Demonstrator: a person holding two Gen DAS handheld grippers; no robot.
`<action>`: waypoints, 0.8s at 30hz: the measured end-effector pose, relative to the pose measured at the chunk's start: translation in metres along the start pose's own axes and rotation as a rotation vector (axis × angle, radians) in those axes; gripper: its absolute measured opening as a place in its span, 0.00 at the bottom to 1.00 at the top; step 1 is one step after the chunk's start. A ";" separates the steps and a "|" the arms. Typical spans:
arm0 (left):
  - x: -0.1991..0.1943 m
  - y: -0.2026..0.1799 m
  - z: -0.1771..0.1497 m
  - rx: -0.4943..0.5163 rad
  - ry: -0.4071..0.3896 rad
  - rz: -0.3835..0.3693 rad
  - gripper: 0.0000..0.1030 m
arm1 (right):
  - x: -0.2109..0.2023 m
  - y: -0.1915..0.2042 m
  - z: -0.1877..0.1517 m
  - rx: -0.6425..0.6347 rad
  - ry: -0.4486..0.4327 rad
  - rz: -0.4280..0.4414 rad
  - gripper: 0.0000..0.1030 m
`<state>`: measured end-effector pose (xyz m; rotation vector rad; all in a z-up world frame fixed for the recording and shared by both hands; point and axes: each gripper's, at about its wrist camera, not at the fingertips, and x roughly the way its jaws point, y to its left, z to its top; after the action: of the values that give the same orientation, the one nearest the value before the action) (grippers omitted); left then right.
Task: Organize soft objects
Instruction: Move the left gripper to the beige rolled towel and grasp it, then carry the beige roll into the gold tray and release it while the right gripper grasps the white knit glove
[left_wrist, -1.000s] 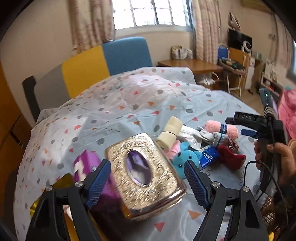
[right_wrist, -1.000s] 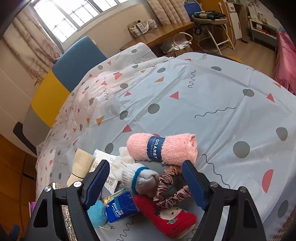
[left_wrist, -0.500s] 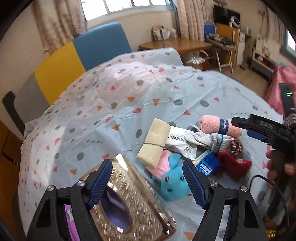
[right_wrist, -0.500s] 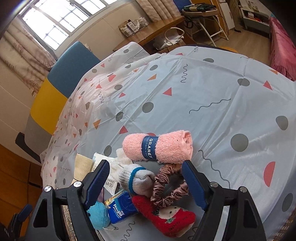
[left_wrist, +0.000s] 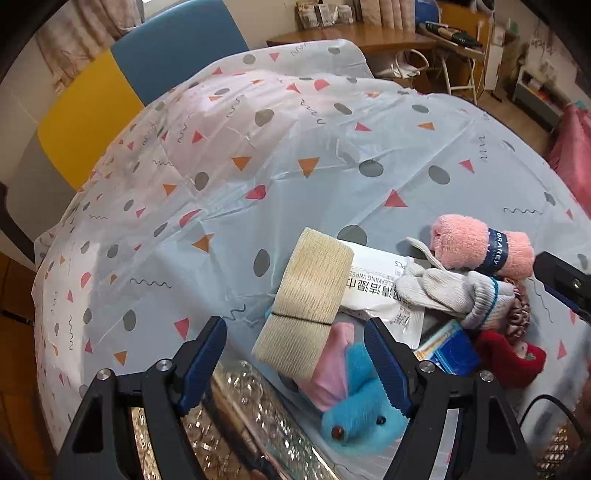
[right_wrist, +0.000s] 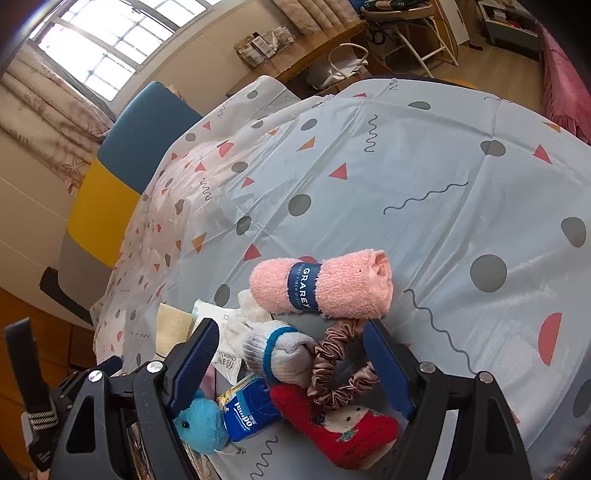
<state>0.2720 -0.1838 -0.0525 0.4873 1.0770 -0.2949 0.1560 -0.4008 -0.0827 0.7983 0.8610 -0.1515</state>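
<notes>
Patterned table (left_wrist: 369, 147) held your pile; your left hand-held gripper (left_wrist: 295, 354) hovered wide, empty, over the beige bandage roll (left_wrist: 306, 299), needing descent and closure.

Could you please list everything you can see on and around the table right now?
Tablecloth: one, pale blue with dots and triangles, over the table.
Rolled towel: one, pink with navy band, far side of the pile.
Glove: one, white with blue cuff stripe, mid-pile.
Scrunchie: one, dusty pink, beside the glove.
Sock: one, red, near edge.
Tissue pack: one, blue, beside the sock.
Plush toy: one, blue and pink.
Bandage roll: one, beige, on the wipes.
Wipes packet: one, white.
Ornate box: one, gold, nearest.
Chair: one, blue, yellow, grey.
Left gripper: fingers open, empty.
Right gripper: fingers open, over the pile.
</notes>
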 end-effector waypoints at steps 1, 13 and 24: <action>0.004 -0.002 0.003 0.010 0.012 0.002 0.76 | 0.000 0.000 0.000 -0.001 0.001 0.004 0.79; 0.049 -0.004 0.017 -0.007 0.149 -0.018 0.46 | 0.001 -0.001 0.001 0.011 0.004 0.006 0.79; -0.013 0.019 -0.003 -0.189 -0.050 -0.094 0.45 | 0.008 0.003 0.002 -0.018 0.022 0.008 0.79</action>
<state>0.2730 -0.1657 -0.0378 0.2594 1.0685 -0.2837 0.1634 -0.3987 -0.0863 0.7874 0.8784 -0.1278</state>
